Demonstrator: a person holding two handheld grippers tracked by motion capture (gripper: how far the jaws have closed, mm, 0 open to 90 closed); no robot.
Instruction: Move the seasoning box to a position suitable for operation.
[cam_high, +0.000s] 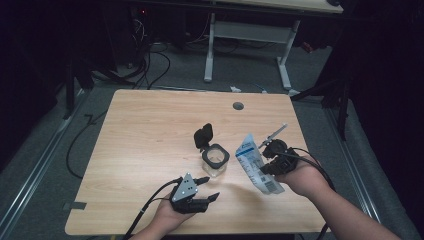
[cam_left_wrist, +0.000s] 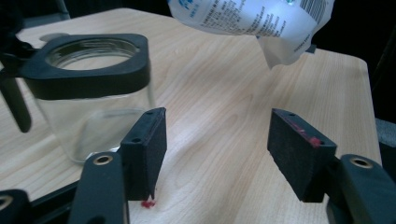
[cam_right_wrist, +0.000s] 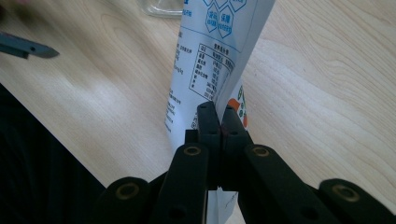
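Right gripper view, right tool (cam_right_wrist: 219, 116) pinching pouch (cam_right_wrist: 210, 65) (top cut off), left tool (cam_left_wrist: 217, 149) wide, empty, jar (cam_left_wrist: 93, 93) beside.

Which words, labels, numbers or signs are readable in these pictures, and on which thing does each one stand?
No text can be read with certainty.
White pouch, held between the right gripper's fingers: blue print, hexagon signs and a boxed table, all too small and blurred to quote.
Same pouch in the left gripper view: lines of print, blurred.
Glass jar: no text.

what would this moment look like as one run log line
right claw: shut on pouch, raised off table | left claw: open, nothing between, beside jar | jar: upright, lid flipped open
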